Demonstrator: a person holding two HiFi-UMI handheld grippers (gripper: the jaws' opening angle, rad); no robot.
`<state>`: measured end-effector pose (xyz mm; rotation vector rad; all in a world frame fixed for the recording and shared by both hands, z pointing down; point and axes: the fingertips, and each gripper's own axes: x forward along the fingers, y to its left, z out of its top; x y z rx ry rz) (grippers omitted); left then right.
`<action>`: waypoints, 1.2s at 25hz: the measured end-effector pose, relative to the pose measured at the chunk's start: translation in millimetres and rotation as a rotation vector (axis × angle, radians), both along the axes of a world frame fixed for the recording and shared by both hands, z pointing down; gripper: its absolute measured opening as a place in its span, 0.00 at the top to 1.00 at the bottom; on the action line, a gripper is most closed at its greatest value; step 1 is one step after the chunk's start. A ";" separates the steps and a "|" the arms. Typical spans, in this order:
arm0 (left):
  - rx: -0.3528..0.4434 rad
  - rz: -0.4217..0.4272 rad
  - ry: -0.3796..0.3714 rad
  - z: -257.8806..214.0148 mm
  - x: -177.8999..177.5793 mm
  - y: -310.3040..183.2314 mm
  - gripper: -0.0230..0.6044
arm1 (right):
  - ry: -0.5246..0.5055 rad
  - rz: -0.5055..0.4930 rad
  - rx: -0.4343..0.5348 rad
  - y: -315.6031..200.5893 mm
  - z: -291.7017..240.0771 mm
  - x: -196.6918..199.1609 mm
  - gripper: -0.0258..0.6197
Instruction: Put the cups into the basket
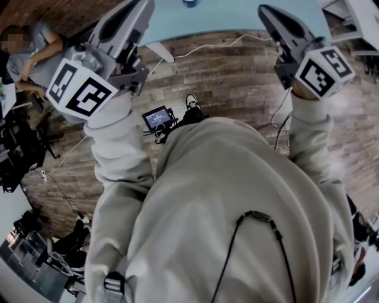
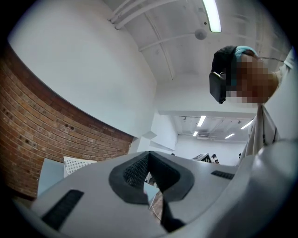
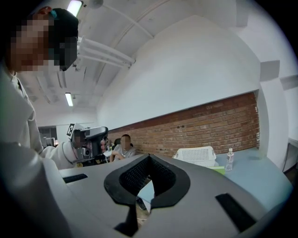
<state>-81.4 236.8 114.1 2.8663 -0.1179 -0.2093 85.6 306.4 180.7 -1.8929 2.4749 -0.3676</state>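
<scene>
Left gripper [image 2: 149,154] and right gripper [image 3: 149,158]: jaws together, empty. Only the right gripper view shows the basket [image 3: 195,155], at the desk's [image 3: 263,179] far edge.

A: What's underfoot?
B: A wood-plank floor [image 1: 237,77], with a pale blue table [image 1: 225,21] along its far edge.
A: And the walls?
B: A red brick wall [image 3: 205,125] low down, white wall [image 3: 186,60] above, strip lights [image 2: 212,14] on the white ceiling [image 2: 163,42].

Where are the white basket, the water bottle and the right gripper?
white basket [image 3: 195,155]: right gripper view, perforated front wall.
water bottle [image 3: 229,161]: right gripper view, clear body below cap.
right gripper [image 3: 149,157]: right gripper view, where its shut fingertips meet.
</scene>
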 end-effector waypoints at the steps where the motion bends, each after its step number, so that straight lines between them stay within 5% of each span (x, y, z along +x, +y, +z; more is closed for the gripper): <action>1: -0.001 0.008 0.004 1.5 -0.2 -1.1 0.97 | 0.003 0.005 -0.003 -0.6 1.7 -1.3 0.94; 10: 0.004 0.091 -0.006 24.0 6.3 18.5 0.97 | 0.012 0.034 0.006 11.3 13.5 -8.9 0.94; 17: -0.067 0.095 0.001 37.6 -13.8 -92.7 0.97 | 0.020 0.015 -0.073 -94.7 27.4 -34.7 0.94; 22: -0.069 0.087 0.011 40.2 -9.1 -85.7 0.97 | 0.031 0.006 -0.066 -88.0 27.4 -26.2 0.94; 30: -0.079 0.015 -0.021 23.6 65.4 -188.4 0.97 | 0.013 -0.077 -0.064 -208.2 7.5 50.2 0.94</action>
